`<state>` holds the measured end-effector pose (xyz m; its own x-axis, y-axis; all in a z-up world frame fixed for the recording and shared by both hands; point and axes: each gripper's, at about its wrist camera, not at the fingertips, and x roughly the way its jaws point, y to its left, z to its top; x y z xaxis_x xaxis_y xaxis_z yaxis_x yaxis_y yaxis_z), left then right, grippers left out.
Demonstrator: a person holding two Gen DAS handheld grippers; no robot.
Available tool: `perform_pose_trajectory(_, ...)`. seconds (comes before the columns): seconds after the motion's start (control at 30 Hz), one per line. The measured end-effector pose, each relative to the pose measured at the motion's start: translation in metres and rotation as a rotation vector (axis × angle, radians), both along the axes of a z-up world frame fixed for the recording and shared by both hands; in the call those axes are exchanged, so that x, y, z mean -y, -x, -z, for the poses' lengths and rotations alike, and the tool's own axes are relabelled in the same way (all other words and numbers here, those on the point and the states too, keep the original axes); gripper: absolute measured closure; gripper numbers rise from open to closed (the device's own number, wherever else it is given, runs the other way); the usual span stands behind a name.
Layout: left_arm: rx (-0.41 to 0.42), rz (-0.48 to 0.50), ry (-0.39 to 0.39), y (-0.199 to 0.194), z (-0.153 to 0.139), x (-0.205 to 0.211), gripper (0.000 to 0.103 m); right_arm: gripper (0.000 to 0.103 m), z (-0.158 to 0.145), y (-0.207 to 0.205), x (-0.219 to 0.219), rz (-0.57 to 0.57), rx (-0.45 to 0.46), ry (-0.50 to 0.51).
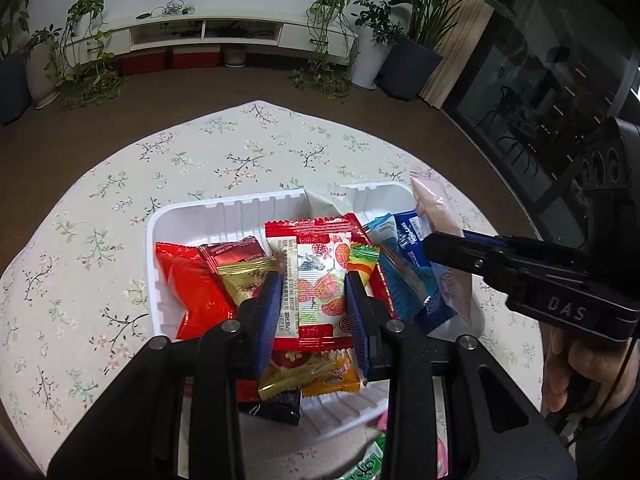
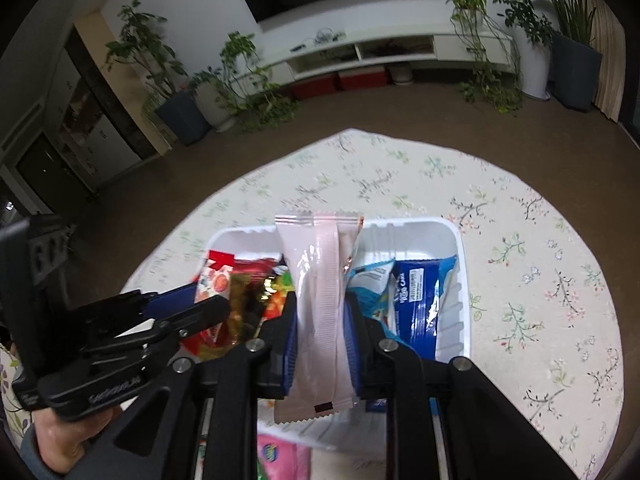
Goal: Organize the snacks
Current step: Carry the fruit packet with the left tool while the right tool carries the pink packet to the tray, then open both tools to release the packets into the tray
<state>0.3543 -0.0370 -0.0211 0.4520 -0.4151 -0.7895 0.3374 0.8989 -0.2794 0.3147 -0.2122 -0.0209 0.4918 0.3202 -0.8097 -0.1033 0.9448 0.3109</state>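
Two grippers over the tray [image 1: 188, 216]: right gripper [image 2: 320, 320] clamps a pink packet [image 2: 316, 300], long axis along its jaws; left gripper [image 1: 314, 300] grips a strawberry packet [image 1: 316, 276].

The tray [image 1: 192, 216] stands on the table [image 1: 120, 200], and many snack packets lie in it. In the left wrist view, the strawberry packet [image 1: 316, 276] is in the middle of the tray, between the fingers [image 1: 268, 312] of the left gripper [image 1: 314, 316]. To its right lie the cookie packets [image 1: 404, 272]. The long packet [image 2: 320, 312] is above the tray, between the fingers of the right gripper [image 2: 320, 344]. Behind the table, a low cabinet [image 1: 208, 32] stands along the wall, with potted plants [image 1: 328, 40] on both sides.
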Motion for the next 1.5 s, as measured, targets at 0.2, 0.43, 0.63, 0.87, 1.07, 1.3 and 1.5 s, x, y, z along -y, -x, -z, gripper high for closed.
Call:
perform_pose_trajectory(0.2,-0.012,0.009,-0.019,-0.007,0.021,0.013,0.073,0.08,0.023,-0.008,-0.001,0.009,-0.037,0.033)
perform_pose_trajectory(0.43,-0.021,0.008,-0.012,-0.017,0.035,0.019,0.073,0.077,0.041,-0.012,-0.006,0.008,-0.064,0.047)
perform_pose_trajectory(0.63,-0.018,0.007,-0.018,-0.024,0.047,0.026,0.072,0.074,0.053,-0.012,-0.001,0.027,-0.069,0.04)
perform_pose_trajectory(0.87,0.0,0.004,-0.016,-0.03,0.059,0.035,0.071,0.073,0.057,-0.011,0.002,0.028,-0.061,0.03)
perform_pose_trajectory(1.07,0.019,0.01,0.001,-0.019,0.056,0.036,0.069,0.069,0.057,-0.01,-0.003,0.019,-0.044,0.058)
perform_pose_trajectory(1.3,0.059,0.004,0.003,-0.007,0.039,0.032,0.049,0.054,0.05,-0.006,-0.003,0.028,-0.041,0.062)
perform_pose_trajectory(1.5,0.131,-0.024,-0.014,0.011,0.01,0.023,0.03,0.046,0.035,0.006,-0.008,0.02,0.002,0.116)
